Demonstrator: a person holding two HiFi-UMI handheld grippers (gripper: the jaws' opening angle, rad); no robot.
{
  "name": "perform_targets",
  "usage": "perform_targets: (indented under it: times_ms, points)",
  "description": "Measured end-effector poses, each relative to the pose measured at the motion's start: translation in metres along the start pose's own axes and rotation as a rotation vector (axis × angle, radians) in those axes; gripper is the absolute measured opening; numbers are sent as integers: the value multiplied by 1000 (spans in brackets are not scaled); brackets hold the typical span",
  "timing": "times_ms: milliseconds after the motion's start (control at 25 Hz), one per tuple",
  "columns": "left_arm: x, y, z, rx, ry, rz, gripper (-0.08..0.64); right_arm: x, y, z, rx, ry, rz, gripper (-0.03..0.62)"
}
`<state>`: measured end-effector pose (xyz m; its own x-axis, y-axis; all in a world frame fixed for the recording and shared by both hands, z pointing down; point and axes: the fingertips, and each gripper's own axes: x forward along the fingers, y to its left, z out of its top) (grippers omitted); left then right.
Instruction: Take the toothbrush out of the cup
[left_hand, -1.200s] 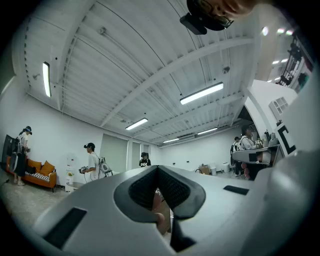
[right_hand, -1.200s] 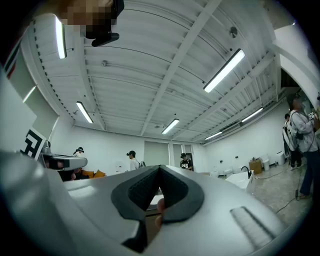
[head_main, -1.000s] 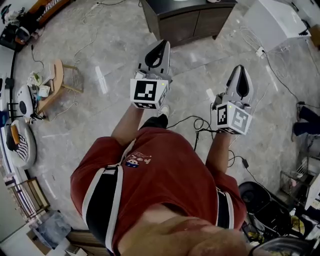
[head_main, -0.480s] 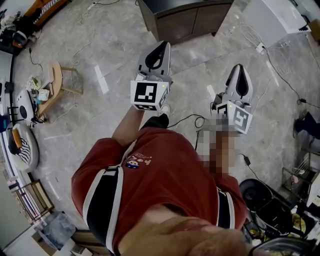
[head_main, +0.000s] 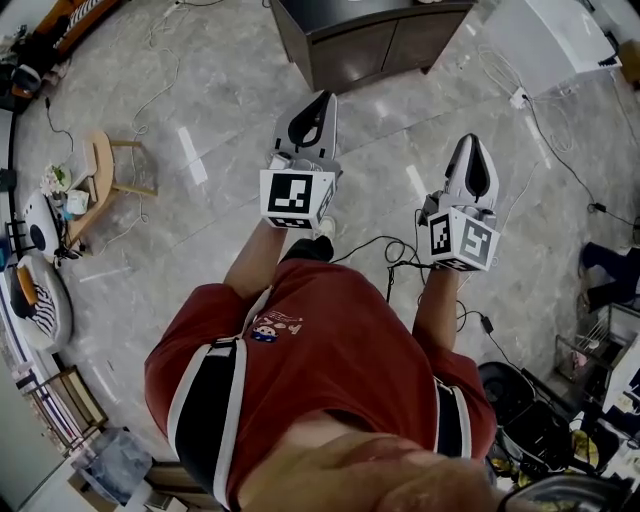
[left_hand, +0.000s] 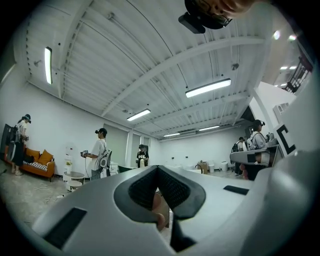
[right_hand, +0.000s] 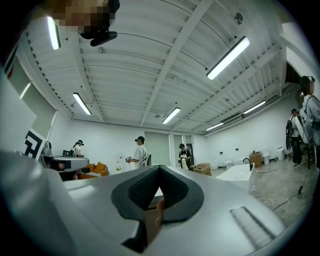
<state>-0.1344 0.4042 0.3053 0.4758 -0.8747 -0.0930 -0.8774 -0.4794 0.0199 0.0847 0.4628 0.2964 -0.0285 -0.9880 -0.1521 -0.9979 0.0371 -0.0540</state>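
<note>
No cup or toothbrush shows in any view. In the head view a person in a red shirt holds both grippers out level above the marble floor. My left gripper (head_main: 323, 97) is shut with nothing between its jaws, and its own view shows the dark pads closed together (left_hand: 157, 169). My right gripper (head_main: 471, 139) is shut and empty too, its pads meeting in its own view (right_hand: 159, 169). Both gripper views look out across a white room, not at any task object.
A dark cabinet (head_main: 370, 40) stands ahead on the floor, with a white unit (head_main: 550, 40) to its right. A small wooden stool (head_main: 105, 170) stands at the left. Cables (head_main: 385, 250) trail near the feet. Other people (left_hand: 100, 150) stand in the room.
Both grippers sit slightly lower in the head view, and the floor beneath has shifted a little as the person moves. The jaws stay shut.
</note>
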Motion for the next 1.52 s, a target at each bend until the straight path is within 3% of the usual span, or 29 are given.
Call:
perform_targets:
  times_ms: [360,800,1280,1520]
  points:
    - [47,62,-6,-46,-19,4,5,67,29,0,-59,-5,-11,9]
    - [94,71,-1,-31,-43,-8,5,104,7,-3,-58,-23,-30,11]
    - [205,51,-22,28,5,9,5,204,-65,-42,28,-12,-3,10]
    - [271,34,-15,42,7,34,5,258,-113,-45,75,-12,19,10]
